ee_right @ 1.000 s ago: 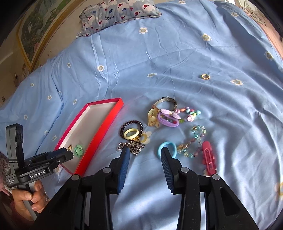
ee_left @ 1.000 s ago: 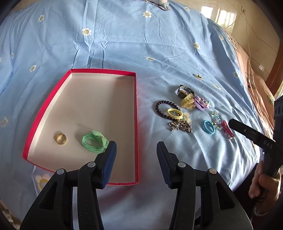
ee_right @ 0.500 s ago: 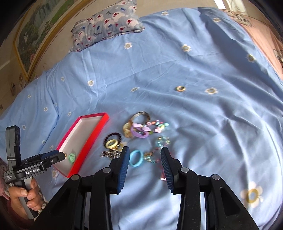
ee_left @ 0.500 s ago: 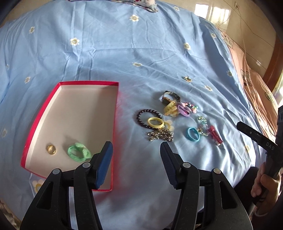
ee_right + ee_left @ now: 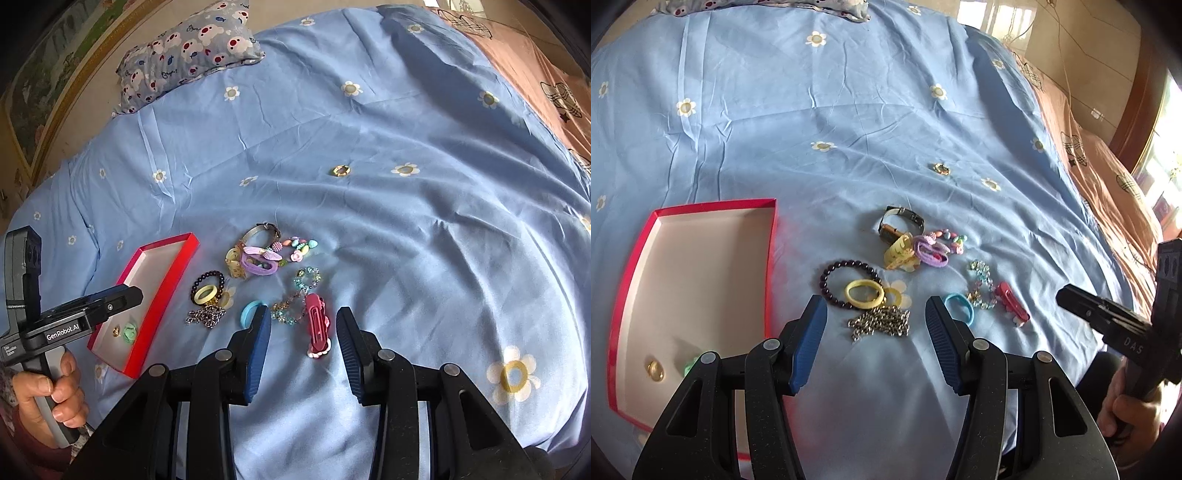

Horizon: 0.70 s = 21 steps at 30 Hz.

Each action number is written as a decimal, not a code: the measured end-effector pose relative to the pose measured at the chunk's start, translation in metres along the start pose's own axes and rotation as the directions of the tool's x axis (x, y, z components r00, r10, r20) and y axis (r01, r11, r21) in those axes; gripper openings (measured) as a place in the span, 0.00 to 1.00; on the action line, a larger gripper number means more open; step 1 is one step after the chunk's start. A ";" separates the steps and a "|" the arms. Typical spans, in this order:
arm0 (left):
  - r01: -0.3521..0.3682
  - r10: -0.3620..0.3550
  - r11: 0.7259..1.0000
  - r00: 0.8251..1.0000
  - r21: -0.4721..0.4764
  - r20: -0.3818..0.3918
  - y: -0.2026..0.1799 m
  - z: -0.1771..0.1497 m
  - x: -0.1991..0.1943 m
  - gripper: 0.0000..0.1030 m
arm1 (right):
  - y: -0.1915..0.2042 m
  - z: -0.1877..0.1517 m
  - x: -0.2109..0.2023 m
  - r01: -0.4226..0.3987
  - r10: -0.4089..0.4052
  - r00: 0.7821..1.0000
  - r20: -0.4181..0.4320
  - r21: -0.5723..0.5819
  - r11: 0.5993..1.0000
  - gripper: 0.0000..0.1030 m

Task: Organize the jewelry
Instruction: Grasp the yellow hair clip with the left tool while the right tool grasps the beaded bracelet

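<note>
Since the earlier frames the left gripper (image 5: 875,334) has swung rightward off the red box (image 5: 768,258); it now hangs over the bedsheet (image 5: 849,122) with the silver chain (image 5: 881,323) lying between its fingers. The right gripper (image 5: 302,339) has also come back over the pile, and its fingers stand wider apart than before, framing the pink hair clip (image 5: 317,325).

At the far left, the red box lies flat on the blue flowered bedsheet, holding a gold ring (image 5: 654,371) and a green hair tie (image 5: 689,367) near its close corner. The left hand (image 5: 55,391) grips the handle low at the edge of the right wrist view, with that gripper pointing up and to the right across the box. Its fingers are parted and hold nothing.

Just right of the box lie a dark bead bracelet (image 5: 834,280) with a yellow ring (image 5: 864,293) overlapping it, and the silver chain below them. Further back sit a watch (image 5: 899,221), a yellow claw clip (image 5: 899,254) and a purple hair tie (image 5: 931,253), touching one another. To the right come a blue hair tie (image 5: 958,312), a crystal bead strand (image 5: 980,284) and the pink hair clip. A lone gold ring (image 5: 340,170) rests well apart, further up the sheet.

The right hand (image 5: 1123,406) holds its handle at the right edge, aiming the gripper leftward at the pile; the fingers are open and empty.
</note>
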<state>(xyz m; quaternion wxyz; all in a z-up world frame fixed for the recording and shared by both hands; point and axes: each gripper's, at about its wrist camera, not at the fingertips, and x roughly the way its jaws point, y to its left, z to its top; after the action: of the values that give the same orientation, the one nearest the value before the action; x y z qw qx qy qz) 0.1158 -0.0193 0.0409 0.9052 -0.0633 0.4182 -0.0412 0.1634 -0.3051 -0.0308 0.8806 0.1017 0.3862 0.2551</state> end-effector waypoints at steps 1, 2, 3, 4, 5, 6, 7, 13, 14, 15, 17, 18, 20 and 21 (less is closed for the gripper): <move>0.006 -0.006 1.000 1.000 0.000 0.000 0.001 0.001 0.002 0.53 | 0.003 0.001 0.002 -0.003 0.003 1.000 -0.002 -0.004 1.000 0.38; 0.012 -0.012 1.000 1.000 0.003 -0.003 0.001 0.002 0.006 0.53 | 0.006 0.003 0.004 -0.004 0.004 1.000 -0.004 -0.010 1.000 0.38; 0.017 -0.017 1.000 1.000 0.006 -0.004 0.001 0.002 0.009 0.53 | 0.008 0.004 0.007 -0.005 0.005 1.000 -0.006 -0.016 1.000 0.38; 0.020 -0.020 1.000 1.000 0.010 -0.006 0.001 0.002 0.013 0.53 | 0.010 0.006 0.010 -0.007 0.007 1.000 -0.007 -0.022 1.000 0.38; 0.023 -0.023 1.000 1.000 0.014 -0.011 0.001 0.002 0.018 0.53 | 0.012 0.007 0.013 -0.005 0.005 1.000 -0.007 -0.028 1.000 0.38; 0.028 -0.028 0.999 0.999 0.020 -0.019 0.001 0.002 0.023 0.53 | 0.013 0.009 0.017 0.001 -0.001 1.000 -0.009 -0.032 0.999 0.38; 0.037 -0.036 0.999 0.999 0.028 -0.025 0.001 0.002 0.029 0.53 | 0.013 0.010 0.021 0.007 -0.008 1.000 -0.013 -0.031 1.000 0.38; 0.084 -0.081 0.994 0.995 0.062 -0.054 0.000 0.008 0.063 0.53 | 0.009 0.012 0.045 0.030 -0.031 0.998 -0.047 -0.021 0.999 0.38; 0.098 -0.094 0.993 0.993 0.069 -0.066 -0.001 0.010 0.070 0.53 | 0.008 0.013 0.049 0.033 -0.034 0.998 -0.055 -0.017 0.999 0.38; 0.110 -0.105 0.991 0.992 0.076 -0.073 -0.002 0.011 0.075 0.53 | 0.008 0.013 0.054 0.034 -0.035 0.997 -0.063 -0.016 0.999 0.38; 0.117 -0.109 0.988 0.991 0.098 -0.081 -0.004 0.015 0.087 0.53 | 0.009 0.015 0.062 0.043 -0.045 0.996 -0.073 -0.020 0.999 0.38; 0.114 -0.106 0.988 0.991 0.105 -0.083 -0.005 0.016 0.093 0.53 | 0.010 0.016 0.067 0.048 -0.049 0.996 -0.079 -0.023 0.999 0.38; 0.115 -0.106 0.988 0.990 0.101 -0.096 -0.003 0.022 0.106 0.53 | 0.010 0.019 0.076 0.061 -0.063 0.994 -0.092 -0.030 0.998 0.38; 0.120 -0.111 0.988 0.989 0.096 -0.097 -0.002 0.024 0.110 0.53 | 0.009 0.020 0.080 0.068 -0.070 0.993 -0.099 -0.031 0.997 0.38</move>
<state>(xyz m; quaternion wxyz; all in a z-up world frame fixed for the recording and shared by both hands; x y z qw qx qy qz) 0.2054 -0.0332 -0.0257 0.8831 -0.0396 0.4524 -0.1178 0.2208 -0.2547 -0.0640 0.8698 0.0631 0.4294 0.2346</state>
